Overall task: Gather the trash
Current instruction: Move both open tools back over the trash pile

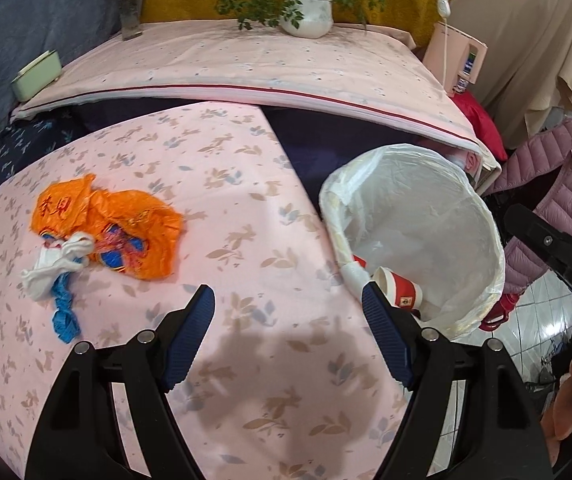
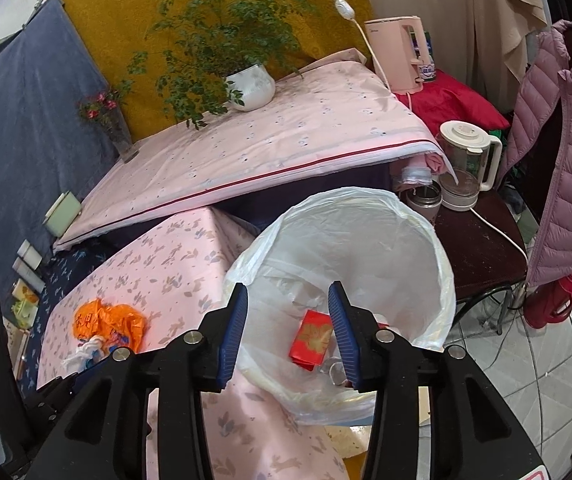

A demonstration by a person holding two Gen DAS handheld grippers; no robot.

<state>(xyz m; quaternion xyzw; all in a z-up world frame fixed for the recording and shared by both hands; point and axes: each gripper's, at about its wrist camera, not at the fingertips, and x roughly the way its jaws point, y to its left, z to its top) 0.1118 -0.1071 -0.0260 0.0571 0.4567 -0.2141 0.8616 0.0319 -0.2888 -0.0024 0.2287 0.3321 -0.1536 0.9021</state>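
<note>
The right gripper's finger [image 2: 343, 340] hides part of the red packet [image 2: 310, 339] and whatever lies beneath it in the trash bin [image 2: 437, 240]. In the left view a fingertip [image 1: 381, 320] covers the paper cup's [image 1: 399, 288] base. The orange bag's [image 1: 126, 224] print is unreadable.

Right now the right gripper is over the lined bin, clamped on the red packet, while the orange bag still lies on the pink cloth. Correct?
Not quite. In the right wrist view the right gripper is open; the red packet lies loose inside the lined bin, touching neither pad. The orange bag does lie on the pink cloth.
</note>
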